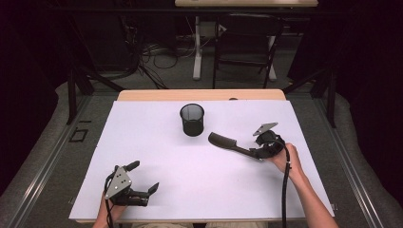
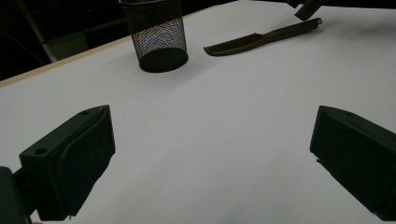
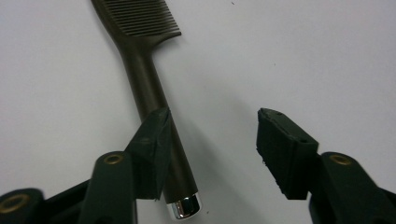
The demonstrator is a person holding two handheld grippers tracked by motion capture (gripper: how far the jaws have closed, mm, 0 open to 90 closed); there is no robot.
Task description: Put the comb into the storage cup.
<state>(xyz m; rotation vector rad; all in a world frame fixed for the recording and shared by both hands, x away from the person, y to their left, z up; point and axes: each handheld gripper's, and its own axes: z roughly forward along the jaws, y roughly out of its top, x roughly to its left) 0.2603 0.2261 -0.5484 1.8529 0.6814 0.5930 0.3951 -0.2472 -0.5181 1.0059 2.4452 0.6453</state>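
Right gripper [image 3: 212, 149] jaws spread around handle of dark brown plastic comb [image 3: 152, 100] lying flat right of black mesh cup [image 1: 192, 119]; centre handle between pads, then pinch firmly; left gripper [image 1: 142, 178] spread, idle near-left

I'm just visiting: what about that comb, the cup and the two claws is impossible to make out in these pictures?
- Comb: in the right gripper view the top edge cuts off its toothed end, and one finger covers part of the handle.
- Mesh cup: in the left gripper view its rim is cut by the top edge; whether anything lies inside cannot be told.
- Right gripper: in the high view it is too small to tell whether it touches the comb.
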